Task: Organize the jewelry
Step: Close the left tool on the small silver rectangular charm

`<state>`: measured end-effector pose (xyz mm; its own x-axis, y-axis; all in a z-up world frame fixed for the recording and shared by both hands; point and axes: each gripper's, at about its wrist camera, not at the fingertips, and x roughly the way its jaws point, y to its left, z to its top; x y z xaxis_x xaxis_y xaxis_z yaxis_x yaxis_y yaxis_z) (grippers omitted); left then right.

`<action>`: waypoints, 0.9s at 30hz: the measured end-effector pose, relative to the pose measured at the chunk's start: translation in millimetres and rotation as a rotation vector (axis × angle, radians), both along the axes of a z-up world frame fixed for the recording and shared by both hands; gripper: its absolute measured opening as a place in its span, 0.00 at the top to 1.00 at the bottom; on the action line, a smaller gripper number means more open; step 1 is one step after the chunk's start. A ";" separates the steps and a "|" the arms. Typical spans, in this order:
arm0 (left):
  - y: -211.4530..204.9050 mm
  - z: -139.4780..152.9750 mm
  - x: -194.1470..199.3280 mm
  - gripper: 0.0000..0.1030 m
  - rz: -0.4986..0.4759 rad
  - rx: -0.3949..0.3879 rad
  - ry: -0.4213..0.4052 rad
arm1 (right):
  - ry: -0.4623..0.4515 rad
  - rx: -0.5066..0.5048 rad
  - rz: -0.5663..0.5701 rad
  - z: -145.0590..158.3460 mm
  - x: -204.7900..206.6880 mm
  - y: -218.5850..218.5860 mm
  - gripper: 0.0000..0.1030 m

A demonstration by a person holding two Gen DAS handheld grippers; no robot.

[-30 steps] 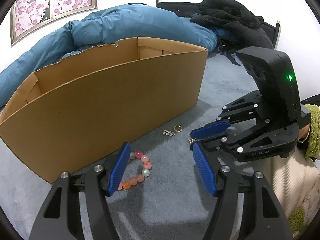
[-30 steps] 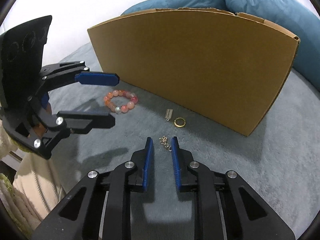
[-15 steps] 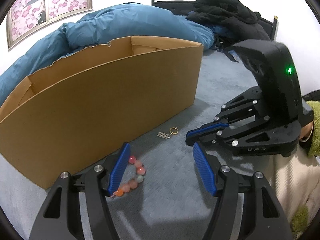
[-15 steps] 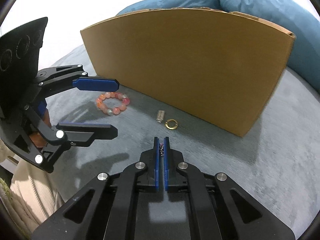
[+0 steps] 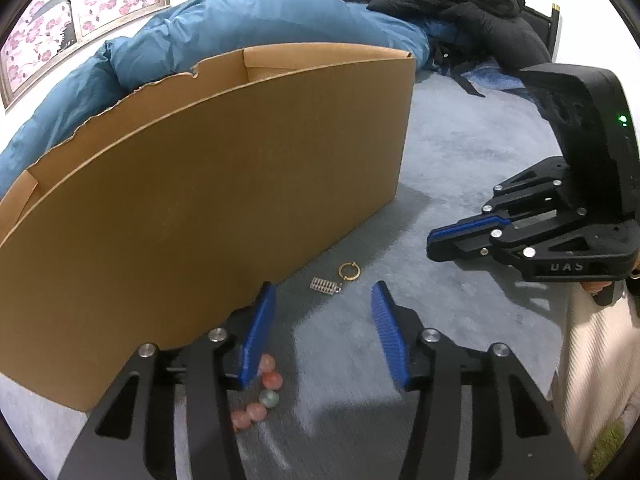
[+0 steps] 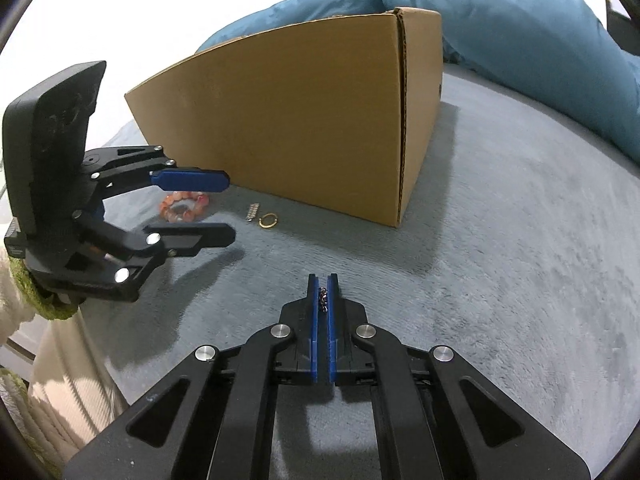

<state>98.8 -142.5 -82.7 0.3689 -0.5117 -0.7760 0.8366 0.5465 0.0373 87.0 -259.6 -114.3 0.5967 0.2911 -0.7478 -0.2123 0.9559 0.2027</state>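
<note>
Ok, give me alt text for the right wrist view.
The right gripper is shut on a small chain above grey carpet. Ahead stands a cardboard box; beside it the left gripper straddles a beaded bracelet.

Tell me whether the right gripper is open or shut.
Shut: the right gripper has its blue jaws nearly together, pinching a small chain.

My left gripper (image 5: 324, 336): jaws apart, just been narrowing, nothing gripped.
My right gripper (image 6: 322, 292): pads pinched together, tilted downward.
</note>
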 end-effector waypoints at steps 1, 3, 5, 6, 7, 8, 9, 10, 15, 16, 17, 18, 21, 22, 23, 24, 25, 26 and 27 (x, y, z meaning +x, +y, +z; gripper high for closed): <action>-1.4 -0.8 1.8 0.57 -0.001 0.006 0.004 | -0.001 -0.001 0.001 0.0 0.9 0.9 0.98; -4.2 -3.2 5.3 0.62 -0.004 0.020 0.013 | -0.002 -0.001 0.001 -0.2 1.0 -4.6 0.98; -7.1 -6.9 7.7 0.65 -0.010 0.035 0.027 | -0.001 0.005 0.001 -0.3 0.0 -5.2 0.98; -8.5 -8.7 8.5 0.65 -0.013 0.041 0.032 | -0.001 0.008 0.001 -0.8 2.1 -12.2 0.98; -9.7 -9.6 9.0 0.65 -0.015 0.045 0.032 | -0.002 0.010 0.001 -0.9 2.0 -15.5 0.98; -10.8 -10.8 9.2 0.65 -0.017 0.050 0.032 | -0.002 0.012 0.001 0.9 0.9 -20.9 0.98; -11.5 -11.4 10.1 0.65 -0.017 0.053 0.033 | -0.002 0.013 0.000 1.4 -0.5 -26.8 0.98; -12.0 -11.8 10.6 0.65 -0.016 0.055 0.033 | -0.001 0.015 0.000 0.8 -1.2 -30.7 0.98; -13.8 -14.1 13.3 0.68 -0.018 0.049 0.043 | 0.001 0.018 -0.001 0.4 -1.1 -32.1 0.98; -12.7 -14.0 14.3 0.69 -0.018 0.046 0.047 | 0.001 0.018 -0.002 -0.5 -1.1 -31.5 0.98; -12.2 -14.0 15.0 0.70 -0.018 0.042 0.051 | 0.001 0.018 -0.002 -0.7 -1.0 -31.8 0.98; -11.8 -14.3 16.0 0.71 -0.017 0.038 0.057 | 0.000 0.017 -0.002 -0.4 -1.2 -31.5 0.98; -8.9 -14.6 19.1 0.73 -0.021 0.030 0.064 | 0.001 0.017 -0.002 -0.8 -0.7 -32.1 0.98; -8.4 -14.9 19.5 0.74 -0.023 0.029 0.064 | 0.001 0.018 -0.002 -0.6 -0.9 -32.0 0.98; -7.9 -15.2 19.7 0.75 -0.025 0.028 0.065 | 0.001 0.018 -0.002 -0.4 -0.9 -31.9 0.98; -7.7 -15.3 19.7 0.76 -0.029 0.026 0.064 | 0.001 0.018 -0.002 -0.6 -0.7 -32.1 0.98; -7.7 -15.4 19.8 0.77 -0.030 0.025 0.064 | 0.001 0.018 -0.002 -0.6 -0.6 -32.3 0.98; -7.0 -15.3 20.2 0.79 -0.032 0.022 0.065 | 0.001 0.018 -0.003 -0.7 -0.9 -31.9 0.98; -7.5 -16.0 20.2 0.80 -0.033 0.020 0.065 | 0.001 0.018 -0.002 -0.7 -0.6 -32.3 0.98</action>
